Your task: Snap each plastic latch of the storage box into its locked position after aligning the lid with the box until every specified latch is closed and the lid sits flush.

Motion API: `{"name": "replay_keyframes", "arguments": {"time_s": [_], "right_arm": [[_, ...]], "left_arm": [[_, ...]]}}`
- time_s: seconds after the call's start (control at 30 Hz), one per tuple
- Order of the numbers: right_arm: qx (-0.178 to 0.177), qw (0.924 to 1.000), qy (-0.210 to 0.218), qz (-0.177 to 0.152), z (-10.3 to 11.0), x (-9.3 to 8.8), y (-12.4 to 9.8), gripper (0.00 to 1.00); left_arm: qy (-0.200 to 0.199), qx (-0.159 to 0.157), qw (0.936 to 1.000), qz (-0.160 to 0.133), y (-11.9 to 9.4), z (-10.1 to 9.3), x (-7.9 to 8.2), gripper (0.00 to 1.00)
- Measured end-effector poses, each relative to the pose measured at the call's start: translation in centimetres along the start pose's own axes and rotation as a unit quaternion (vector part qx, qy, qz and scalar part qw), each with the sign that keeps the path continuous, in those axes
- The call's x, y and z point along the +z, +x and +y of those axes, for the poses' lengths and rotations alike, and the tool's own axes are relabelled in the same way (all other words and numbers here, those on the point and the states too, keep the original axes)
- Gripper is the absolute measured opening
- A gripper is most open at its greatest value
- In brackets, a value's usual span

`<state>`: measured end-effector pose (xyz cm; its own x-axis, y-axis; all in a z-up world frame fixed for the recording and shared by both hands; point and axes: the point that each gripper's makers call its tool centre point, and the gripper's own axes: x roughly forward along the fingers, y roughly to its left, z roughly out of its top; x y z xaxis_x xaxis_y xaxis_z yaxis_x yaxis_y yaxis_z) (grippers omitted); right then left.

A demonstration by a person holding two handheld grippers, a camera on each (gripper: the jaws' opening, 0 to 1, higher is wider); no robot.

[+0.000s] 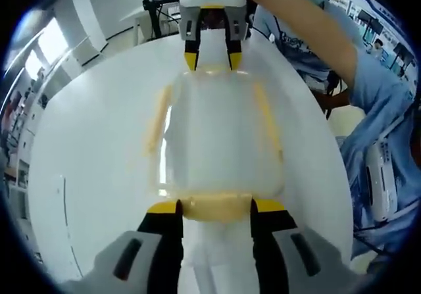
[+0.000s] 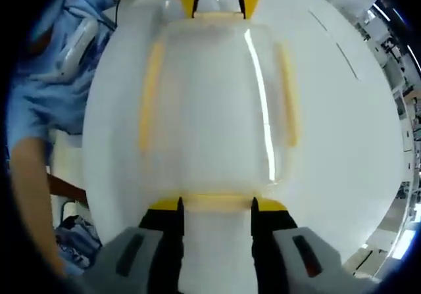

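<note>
My right gripper view is motion-blurred; the storage box (image 2: 214, 103) latches (image 2: 217, 202) look smeared, locked or not I cannot tell

right gripper (image 2: 216, 205) astride storage box (image 2: 214, 103) latch (image 2: 217, 202)

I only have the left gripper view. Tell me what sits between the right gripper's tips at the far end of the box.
Observer: In the right gripper view, the right gripper has its jaws apart, with the yellow end latch lying between its two tips.
Operator: Report the long sides from that view.
Observer: One yellow side latch and the opposite side latch each lie along a wall. It is too blurred to tell whether they are snapped.
Operator: Now the lid.
Observer: The lid covers the box, with a bright glare stripe running along it. I cannot tell whether it sits flush.
</note>
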<state>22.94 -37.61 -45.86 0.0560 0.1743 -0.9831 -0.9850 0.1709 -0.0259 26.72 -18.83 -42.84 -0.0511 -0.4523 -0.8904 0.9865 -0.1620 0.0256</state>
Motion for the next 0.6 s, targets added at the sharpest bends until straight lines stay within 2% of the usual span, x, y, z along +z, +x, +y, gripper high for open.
{"name": "replay_keyframes", "arguments": {"time_s": [0.2, 0.6], "right_arm": [[-0.006, 1.0, -0.002, 0.002, 0.1, 0.6, -0.8, 0.39], [-0.014, 0.9997, -0.012, -0.016, 0.6, 3.6, -2.9, 0.39]], "left_arm": [[0.0, 0.001, 1.0, -0.007, -0.8, -0.2, -0.1, 0.39], [-0.001, 0.008, 0.9999, -0.012, -4.2, -1.0, -1.3, 0.39]]}}
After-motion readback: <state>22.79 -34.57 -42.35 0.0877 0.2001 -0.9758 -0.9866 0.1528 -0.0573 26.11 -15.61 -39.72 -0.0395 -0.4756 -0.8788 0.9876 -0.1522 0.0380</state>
